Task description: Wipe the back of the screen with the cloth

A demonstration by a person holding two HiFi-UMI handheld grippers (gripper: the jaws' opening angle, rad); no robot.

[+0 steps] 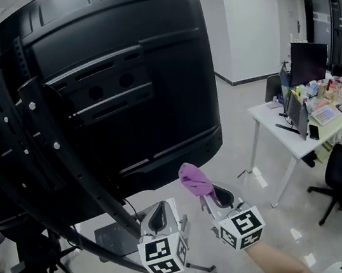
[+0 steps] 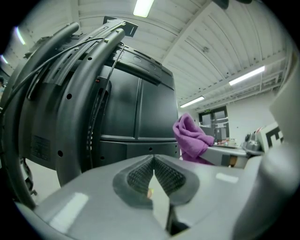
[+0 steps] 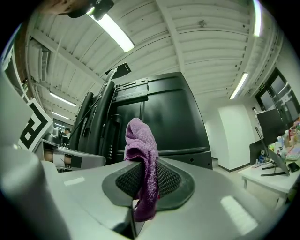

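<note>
Below the screen's back: cloth raised, seemingly not yet touching the panel.

From left, we see the stand (image 1: 28, 149) crossing the screen (image 1: 148, 72). The left gripper (image 1: 160, 213) has its jaws together on nothing. The right gripper (image 1: 214, 198) is clamped on the cloth (image 1: 194, 179), whose free tuft stands up near the screen's lower edge. We judge that a good wipe needs the tuft pressed flat to the panel and stroked across with a firm pinch, clear of the stand.
</note>
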